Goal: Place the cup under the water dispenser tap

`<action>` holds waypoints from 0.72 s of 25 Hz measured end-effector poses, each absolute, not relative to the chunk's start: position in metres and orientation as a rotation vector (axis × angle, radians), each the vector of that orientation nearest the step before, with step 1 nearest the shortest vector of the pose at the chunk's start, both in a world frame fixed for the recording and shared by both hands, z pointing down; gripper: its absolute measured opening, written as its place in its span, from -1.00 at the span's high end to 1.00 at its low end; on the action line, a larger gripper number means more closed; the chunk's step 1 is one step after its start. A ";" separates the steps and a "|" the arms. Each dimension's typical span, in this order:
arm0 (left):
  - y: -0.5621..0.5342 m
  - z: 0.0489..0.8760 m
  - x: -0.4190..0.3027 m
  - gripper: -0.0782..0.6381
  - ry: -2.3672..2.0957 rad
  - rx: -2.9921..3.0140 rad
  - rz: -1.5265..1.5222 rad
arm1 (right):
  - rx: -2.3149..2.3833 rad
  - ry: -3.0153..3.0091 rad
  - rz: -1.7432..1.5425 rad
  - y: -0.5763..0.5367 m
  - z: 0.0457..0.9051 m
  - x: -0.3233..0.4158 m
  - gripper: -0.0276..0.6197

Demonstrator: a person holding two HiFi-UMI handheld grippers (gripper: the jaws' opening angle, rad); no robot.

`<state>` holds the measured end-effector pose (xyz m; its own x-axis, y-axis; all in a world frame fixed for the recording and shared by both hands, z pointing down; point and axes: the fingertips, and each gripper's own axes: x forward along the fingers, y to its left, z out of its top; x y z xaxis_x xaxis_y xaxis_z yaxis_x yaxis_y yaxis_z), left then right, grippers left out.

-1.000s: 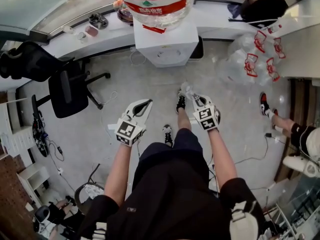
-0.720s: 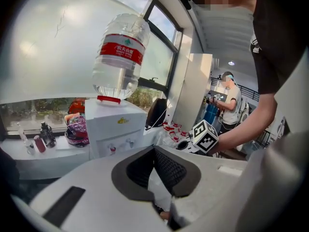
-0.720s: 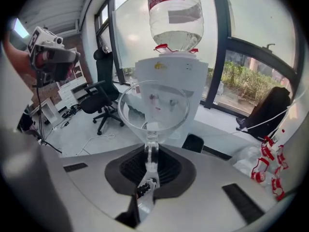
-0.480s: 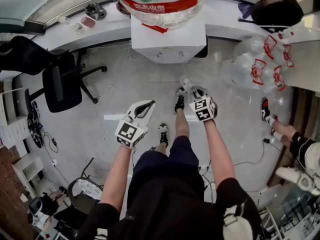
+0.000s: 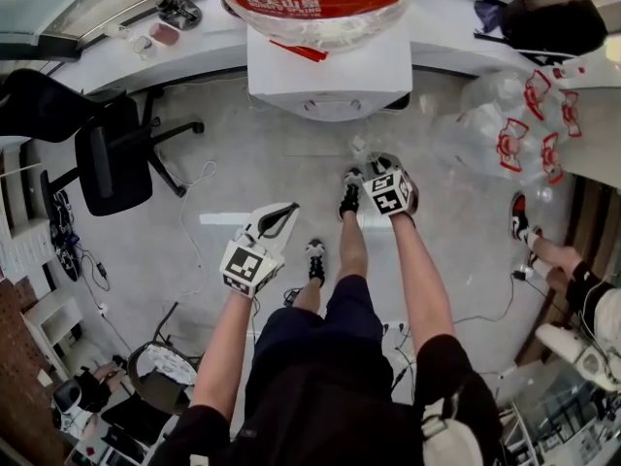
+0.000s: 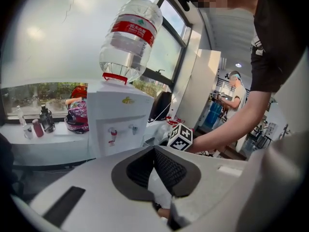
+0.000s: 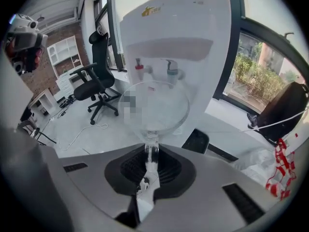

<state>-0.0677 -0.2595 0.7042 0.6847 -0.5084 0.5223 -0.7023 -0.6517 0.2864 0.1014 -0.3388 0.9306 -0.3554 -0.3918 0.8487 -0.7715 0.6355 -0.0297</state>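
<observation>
Clear cup (image 7: 154,105) is hanging before the water dispenser (image 7: 178,37)
The right gripper (image 7: 151,151) is pinching the cup's wall in its fingers at frame centre, under 2 taps (image 7: 140,69); the left gripper (image 6: 154,150) is keeping its fingers together, empty.

Open floor (image 5: 272,168) before the dispenser (image 5: 330,71); office chair (image 5: 105,168) apparently well left.

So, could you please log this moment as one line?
right tool: shut on cup | left tool: shut, empty | cup: in front of water dispenser, not yet under tap
</observation>
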 end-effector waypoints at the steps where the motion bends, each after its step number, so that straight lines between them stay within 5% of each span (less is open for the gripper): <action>1: -0.259 0.708 -0.068 0.78 -0.933 2.418 0.561 | 0.917 -1.974 0.547 -0.342 0.937 0.102 0.88; 18: -0.275 0.751 -0.069 0.78 -0.908 2.372 0.591 | 0.923 -1.903 0.562 -0.402 1.019 0.085 0.88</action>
